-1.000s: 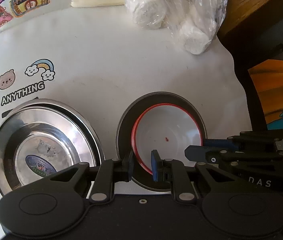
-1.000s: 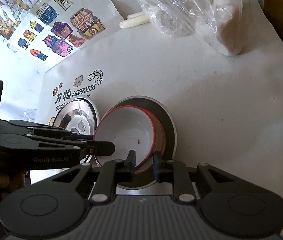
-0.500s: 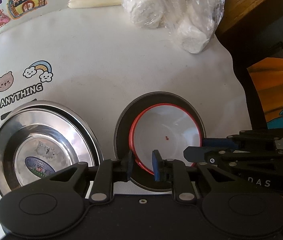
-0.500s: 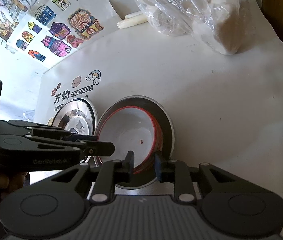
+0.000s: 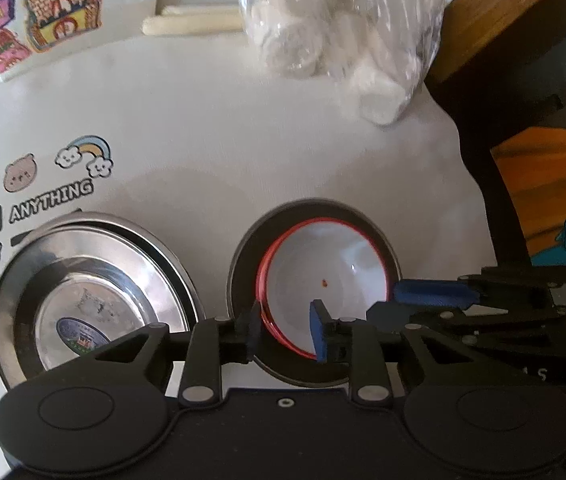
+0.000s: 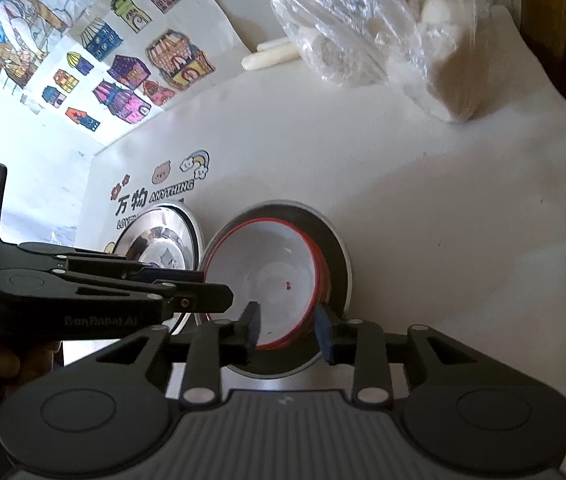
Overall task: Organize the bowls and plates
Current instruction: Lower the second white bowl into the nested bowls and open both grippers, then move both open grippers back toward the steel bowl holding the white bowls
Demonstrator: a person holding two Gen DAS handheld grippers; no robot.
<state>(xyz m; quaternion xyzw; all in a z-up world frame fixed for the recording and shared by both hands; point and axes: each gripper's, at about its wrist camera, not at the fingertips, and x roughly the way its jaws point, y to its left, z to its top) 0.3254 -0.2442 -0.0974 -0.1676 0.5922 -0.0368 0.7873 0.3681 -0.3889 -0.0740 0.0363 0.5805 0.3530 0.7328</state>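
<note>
Your left gripper (image 5: 285, 330) hides the near rim of the red-rimmed white bowl (image 5: 323, 276). The round steel plate's (image 5: 83, 304) label is too blurred to read.

Bowl (image 5: 323, 276) in right plate (image 5: 243, 256), left plate (image 5: 95, 280) just beside.

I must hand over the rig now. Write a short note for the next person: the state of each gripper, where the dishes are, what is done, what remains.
Left gripper: open, astride the near-left rim of the white red-rimmed bowl.
Right gripper: open, astride the bowl's near-right rim.
Bowl sits inside the grey round plate. Stacked shiny steel plates lie beside it, to the left.
Done: bowl placed in plate.
Left: probably draw both grippers away.
</note>
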